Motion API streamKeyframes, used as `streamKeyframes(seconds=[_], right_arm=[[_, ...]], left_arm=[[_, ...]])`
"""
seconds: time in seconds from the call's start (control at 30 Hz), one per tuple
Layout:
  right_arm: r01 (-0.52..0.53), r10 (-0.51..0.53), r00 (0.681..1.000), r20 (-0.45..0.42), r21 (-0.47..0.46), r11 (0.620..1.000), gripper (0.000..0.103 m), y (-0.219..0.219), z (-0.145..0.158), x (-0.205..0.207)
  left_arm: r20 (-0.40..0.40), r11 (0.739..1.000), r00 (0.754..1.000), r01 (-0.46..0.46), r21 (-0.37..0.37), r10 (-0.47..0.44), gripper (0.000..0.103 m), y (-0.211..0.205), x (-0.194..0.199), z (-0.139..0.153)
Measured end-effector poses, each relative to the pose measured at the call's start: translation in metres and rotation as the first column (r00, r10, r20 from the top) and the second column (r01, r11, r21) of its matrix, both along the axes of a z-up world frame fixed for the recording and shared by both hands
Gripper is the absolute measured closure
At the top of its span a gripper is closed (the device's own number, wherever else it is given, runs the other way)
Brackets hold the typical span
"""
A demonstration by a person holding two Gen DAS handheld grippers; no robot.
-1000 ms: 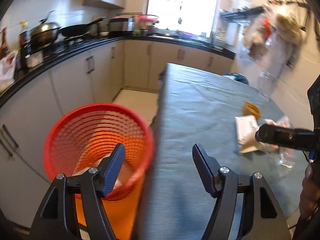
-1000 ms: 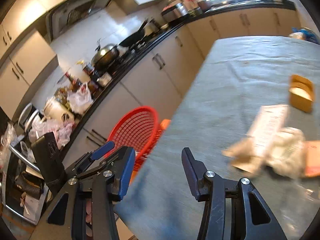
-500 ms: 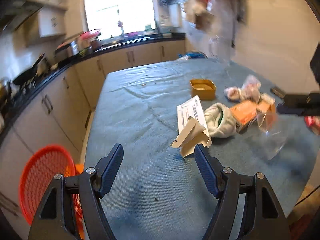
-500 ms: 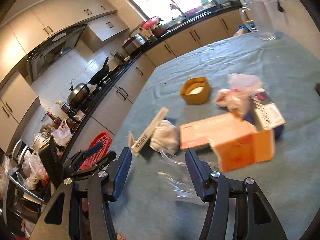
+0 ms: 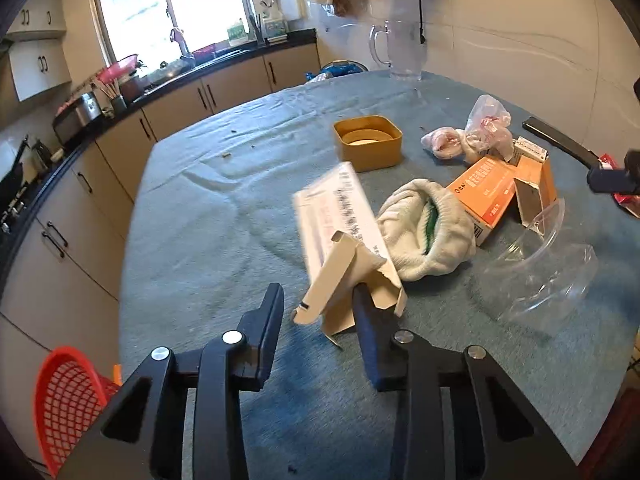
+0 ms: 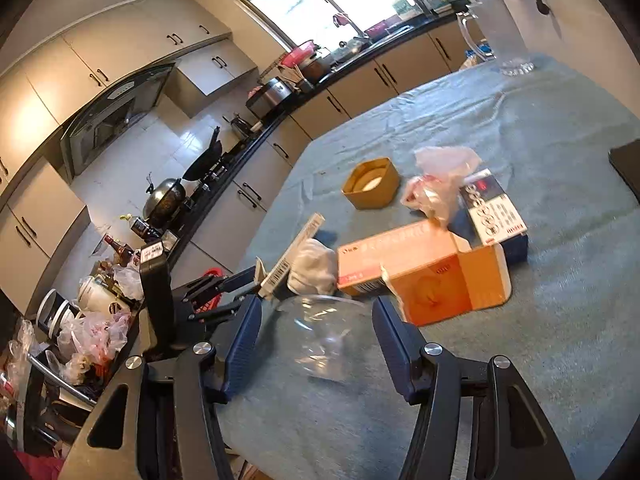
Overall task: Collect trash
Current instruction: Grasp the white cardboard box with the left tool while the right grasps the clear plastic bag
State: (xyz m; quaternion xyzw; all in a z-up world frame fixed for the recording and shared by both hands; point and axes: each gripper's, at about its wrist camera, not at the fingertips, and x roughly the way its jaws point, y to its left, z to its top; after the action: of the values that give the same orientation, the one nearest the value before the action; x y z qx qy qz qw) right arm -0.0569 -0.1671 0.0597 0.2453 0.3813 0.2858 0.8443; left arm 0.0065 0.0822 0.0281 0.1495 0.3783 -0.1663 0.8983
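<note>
Both tools advanced: left tool [image 5: 318,312] straddles torn carton [image 5: 340,240]; right tool [image 6: 316,332] straddles clear cup [image 6: 320,332]

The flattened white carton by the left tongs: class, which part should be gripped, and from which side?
Grip the raised beige flap at the carton's near end, coming from the near table edge. That flap stands up off the cloth, already between the open left tongs, while the printed panel slopes away, too broad to pinch.

An orange carton [image 6: 436,276], a white cloth [image 5: 428,232] with green inside, a red mesh basket [image 5: 68,396], a grey-blue tablecloth [image 5: 208,220].
</note>
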Motion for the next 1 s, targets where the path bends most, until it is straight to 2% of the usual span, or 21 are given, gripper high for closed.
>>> streamKeyframes(seconds=[0.07, 0.13, 0.27, 0.37, 0.57, 0.6, 0.67, 0.7, 0.77, 0.87, 1.0], right_arm=[[0.002, -0.001, 1.0, -0.019, 0.007, 1.0, 0.04, -0.001, -0.006, 0.001], [-0.003, 0.004, 0.999, -0.033, 0.007, 1.0, 0.04, -0.001, -0.012, 0.003], [-0.03, 0.03, 0.999, -0.042, -0.002, 1.0, 0.036, 0.008, -0.017, 0.004], [-0.042, 0.041, 0.999, -0.034, -0.028, 0.999, 0.031, 0.018, -0.019, 0.004], [-0.049, 0.044, 0.997, -0.066, -0.076, 0.996, 0.032, 0.032, -0.033, 0.015], [-0.05, 0.044, 0.996, -0.071, -0.077, 0.996, 0.034, 0.034, -0.035, 0.016], [-0.074, 0.068, 0.993, -0.093, -0.073, 0.995, 0.056, 0.04, -0.04, 0.019], [-0.077, 0.07, 0.993, -0.096, -0.07, 0.995, 0.06, 0.04, -0.042, 0.019], [-0.074, 0.068, 0.995, -0.079, -0.079, 0.994, 0.065, 0.042, -0.042, 0.018], [-0.054, 0.05, 0.998, -0.034, -0.125, 0.991, 0.066, 0.044, -0.035, 0.013], [-0.032, 0.033, 0.999, 0.01, -0.126, 0.992, 0.067, 0.041, -0.024, 0.007]], left_arm=[[-0.003, 1.0, 1.0, 0.016, -0.01, -0.016, 0.075, -0.003, -0.001, -0.001], [-0.001, 1.0, 1.0, 0.02, -0.012, -0.02, 0.09, -0.007, -0.003, -0.002], [0.032, 1.0, 0.999, -0.012, -0.009, 0.012, 0.093, -0.012, -0.011, 0.002], [0.041, 0.998, 0.999, -0.033, -0.048, 0.035, 0.093, -0.009, -0.016, 0.008], [0.061, 0.993, 0.996, -0.051, -0.102, 0.058, 0.093, -0.006, -0.033, 0.014], [0.065, 0.993, 0.996, -0.053, -0.103, 0.06, 0.093, -0.006, -0.034, 0.016], [0.081, 0.991, 0.994, -0.058, -0.119, 0.068, 0.093, -0.005, -0.041, 0.019], [0.086, 0.99, 0.994, -0.06, -0.127, 0.071, 0.093, -0.004, -0.044, 0.02], [0.095, 0.988, 0.992, -0.065, -0.137, 0.078, 0.093, -0.004, -0.048, 0.021], [0.101, 0.986, 0.991, -0.075, -0.146, 0.09, 0.093, -0.001, -0.052, 0.022], [0.108, 0.982, 0.989, -0.084, -0.169, 0.104, 0.093, 0.005, -0.057, 0.028]])
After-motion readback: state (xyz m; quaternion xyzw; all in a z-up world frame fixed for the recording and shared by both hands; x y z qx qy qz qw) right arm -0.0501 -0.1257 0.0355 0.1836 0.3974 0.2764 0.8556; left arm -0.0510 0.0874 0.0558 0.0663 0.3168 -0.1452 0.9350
